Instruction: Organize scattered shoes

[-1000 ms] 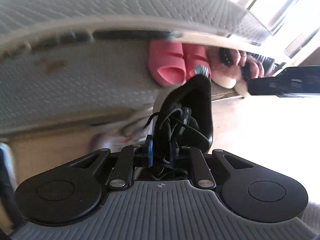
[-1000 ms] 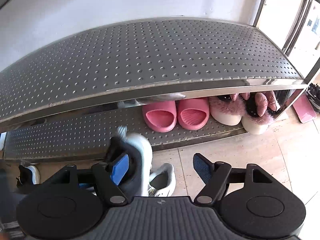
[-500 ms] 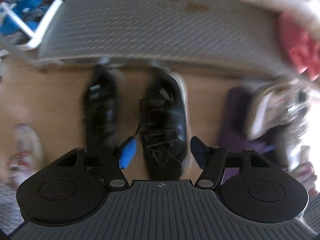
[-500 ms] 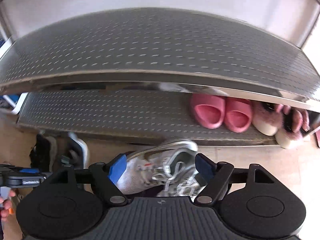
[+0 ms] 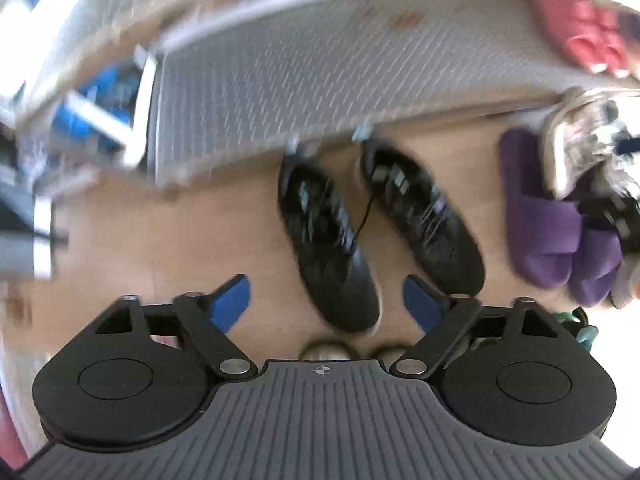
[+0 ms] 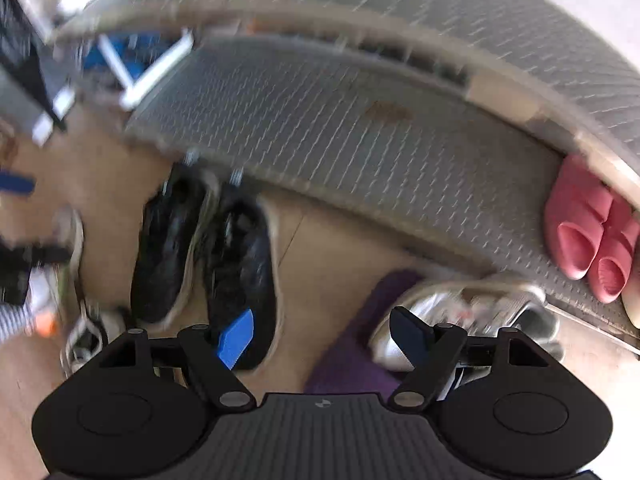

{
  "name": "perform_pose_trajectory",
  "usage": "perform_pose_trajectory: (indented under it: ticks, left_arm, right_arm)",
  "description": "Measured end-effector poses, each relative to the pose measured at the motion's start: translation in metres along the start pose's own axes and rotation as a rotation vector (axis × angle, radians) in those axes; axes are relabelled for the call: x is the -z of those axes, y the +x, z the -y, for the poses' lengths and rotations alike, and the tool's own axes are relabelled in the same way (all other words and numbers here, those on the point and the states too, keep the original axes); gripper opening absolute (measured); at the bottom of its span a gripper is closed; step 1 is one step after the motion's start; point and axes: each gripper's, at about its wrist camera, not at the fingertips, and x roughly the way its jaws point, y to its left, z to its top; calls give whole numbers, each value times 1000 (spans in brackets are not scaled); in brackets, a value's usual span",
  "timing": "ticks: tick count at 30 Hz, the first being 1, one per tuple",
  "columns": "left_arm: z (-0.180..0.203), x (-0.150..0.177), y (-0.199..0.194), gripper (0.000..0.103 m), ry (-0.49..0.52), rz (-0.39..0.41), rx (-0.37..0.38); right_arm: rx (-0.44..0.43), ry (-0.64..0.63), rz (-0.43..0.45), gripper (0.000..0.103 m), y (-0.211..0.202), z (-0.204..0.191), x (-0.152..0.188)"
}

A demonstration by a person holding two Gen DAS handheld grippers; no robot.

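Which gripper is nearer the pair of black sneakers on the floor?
Left. The left gripper hangs open right over the black sneakers, one toe between its jaws. The right gripper, also open, sits off to their right, toward the purple slipper.

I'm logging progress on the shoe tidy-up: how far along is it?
Partly done. The pink slippers sit on the rack's lower shelf, and the black shoes stand paired on the floor before it. Nothing is in hand: both the left hand-held gripper and right hand-held gripper are open. The purple slippers and silver sneaker remain piled.
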Motion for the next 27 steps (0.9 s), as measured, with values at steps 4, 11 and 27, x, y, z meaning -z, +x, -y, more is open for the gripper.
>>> perform_pose_trajectory:
  ticks: [4, 11, 27]
  left_arm:
    - [18, -13, -22, 90, 62, 88, 98]
    - [33, -25, -6, 92, 77, 63, 16]
    - [36, -38, 12, 93, 25, 21, -1]
  right_arm:
    - [-40, -8, -7, 87, -12, -22, -5]
    - [-18, -80, -35, 86, 8, -26, -21]
    - [-23, -1, -15, 89, 1, 2, -21]
